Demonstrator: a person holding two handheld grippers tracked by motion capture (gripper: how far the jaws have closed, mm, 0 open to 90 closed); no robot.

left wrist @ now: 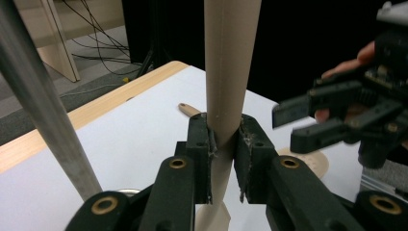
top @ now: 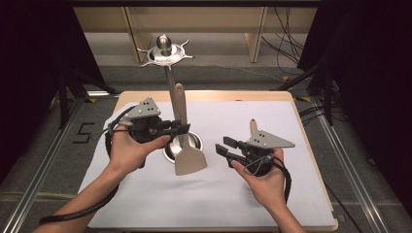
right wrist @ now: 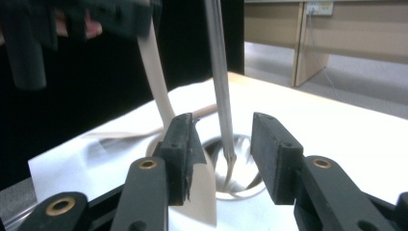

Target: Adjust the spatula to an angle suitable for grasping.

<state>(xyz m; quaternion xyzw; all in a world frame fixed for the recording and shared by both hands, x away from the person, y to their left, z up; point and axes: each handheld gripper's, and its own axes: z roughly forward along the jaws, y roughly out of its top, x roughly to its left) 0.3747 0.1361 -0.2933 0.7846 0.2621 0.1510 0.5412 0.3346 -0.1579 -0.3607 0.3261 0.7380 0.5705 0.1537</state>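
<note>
A beige spatula [top: 180, 104] hangs upright with its flat blade [top: 190, 161] low over the white mat. My left gripper [top: 183, 128] is shut on its handle; in the left gripper view the pads [left wrist: 245, 144] press on both sides of the beige handle [left wrist: 226, 72]. My right gripper [top: 224, 144] stands open to the right of the blade, with nothing between its fingers. In the right gripper view its jaws [right wrist: 223, 130] stand apart, facing the spatula [right wrist: 161, 96] and a steel cup [right wrist: 240, 180].
A steel cup [top: 194, 143] on the mat holds a long metal utensil [top: 169, 77] with a round head that leans towards the far side. A wooden utensil [top: 252, 127] lies on the mat beneath my right hand. The white mat [top: 145, 194] covers a wooden table.
</note>
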